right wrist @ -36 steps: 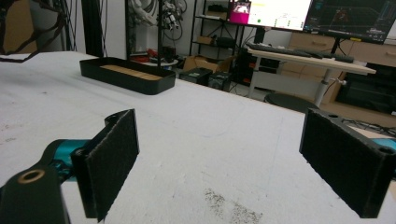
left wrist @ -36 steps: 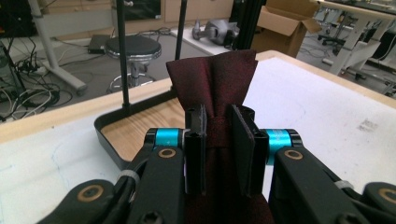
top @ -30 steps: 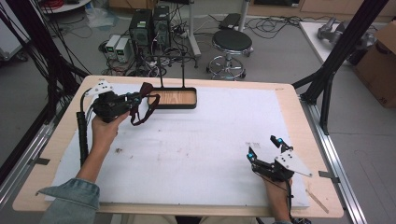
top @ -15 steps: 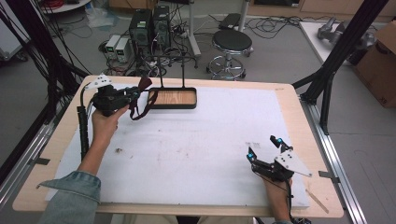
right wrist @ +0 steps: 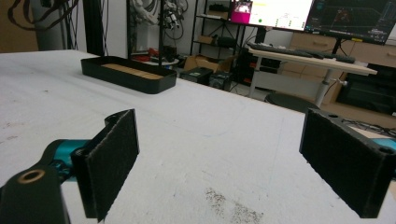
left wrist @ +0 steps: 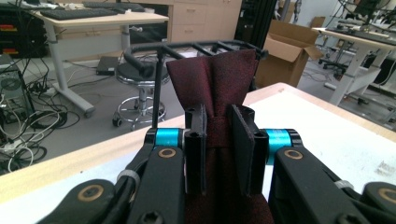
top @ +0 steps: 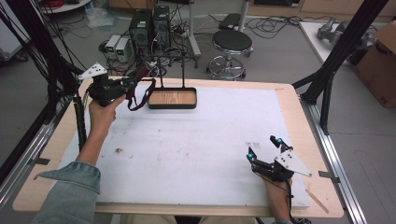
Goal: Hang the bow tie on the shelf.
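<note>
Two jaws of the left gripper (left wrist: 217, 154) are pinched tight on a dark red necktie (left wrist: 215, 84), its fabric bunched between the pads and fanning out above them. In the high view this gripper (top: 128, 85) is raised over the far left corner of the table (top: 289, 93), with the tie's loop (top: 140, 95) hanging below it, just left of the black stand (top: 172, 98) with its wooden base and upright rods. The left gripper view looks along the tie toward the stand's top bar (left wrist: 196, 46), so hanging it there seems the likely aim. The right gripper (top: 264, 148) rests spread wide and empty near the table's right front. Risk: the loose loop could snag an upright and tip the light stand, or slip off the bar if released early.
</note>
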`<move>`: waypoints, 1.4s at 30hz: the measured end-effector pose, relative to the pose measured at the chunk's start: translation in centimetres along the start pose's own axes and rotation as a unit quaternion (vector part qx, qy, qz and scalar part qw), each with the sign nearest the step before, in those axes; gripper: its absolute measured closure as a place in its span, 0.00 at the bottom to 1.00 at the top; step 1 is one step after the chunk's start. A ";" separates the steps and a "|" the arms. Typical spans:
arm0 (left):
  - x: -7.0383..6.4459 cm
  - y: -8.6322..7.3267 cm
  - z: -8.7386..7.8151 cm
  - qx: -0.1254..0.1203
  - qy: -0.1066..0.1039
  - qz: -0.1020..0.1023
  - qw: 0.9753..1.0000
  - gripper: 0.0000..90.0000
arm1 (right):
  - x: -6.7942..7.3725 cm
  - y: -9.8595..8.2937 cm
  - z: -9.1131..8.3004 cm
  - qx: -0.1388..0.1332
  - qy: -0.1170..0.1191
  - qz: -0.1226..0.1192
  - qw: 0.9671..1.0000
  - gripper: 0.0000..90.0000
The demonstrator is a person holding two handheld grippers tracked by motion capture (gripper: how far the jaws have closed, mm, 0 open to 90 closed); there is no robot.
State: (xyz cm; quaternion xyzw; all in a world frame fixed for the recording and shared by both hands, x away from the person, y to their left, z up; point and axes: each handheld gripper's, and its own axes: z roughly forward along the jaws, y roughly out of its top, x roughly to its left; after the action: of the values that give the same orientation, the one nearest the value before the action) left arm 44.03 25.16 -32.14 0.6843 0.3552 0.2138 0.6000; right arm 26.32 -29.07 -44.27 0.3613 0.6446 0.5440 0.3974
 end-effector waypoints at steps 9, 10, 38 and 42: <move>0.7 0.3 0.5 -0.002 0.001 -0.011 1.000 0.84 | 0.0 0.0 0.0 0.001 0.000 0.002 1.000 0.12; 0.9 0.3 0.5 -0.005 0.003 -0.011 1.000 0.84 | 0.0 0.0 0.0 0.001 0.001 0.003 1.000 0.12; 2.7 2.8 2.3 -0.016 0.023 -0.022 0.999 0.84 | 0.0 0.0 0.1 0.000 0.002 -0.004 1.000 0.12; 3.3 2.8 2.7 -0.021 0.034 -0.030 0.999 0.84 | 0.1 0.0 0.0 0.002 0.004 0.000 1.000 0.12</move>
State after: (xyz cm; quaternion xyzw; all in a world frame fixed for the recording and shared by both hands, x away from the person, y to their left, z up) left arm 48.73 25.73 -30.33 0.6527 0.3916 0.2261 0.6079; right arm 26.33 -29.00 -44.28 0.3600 0.6470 0.5442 0.3945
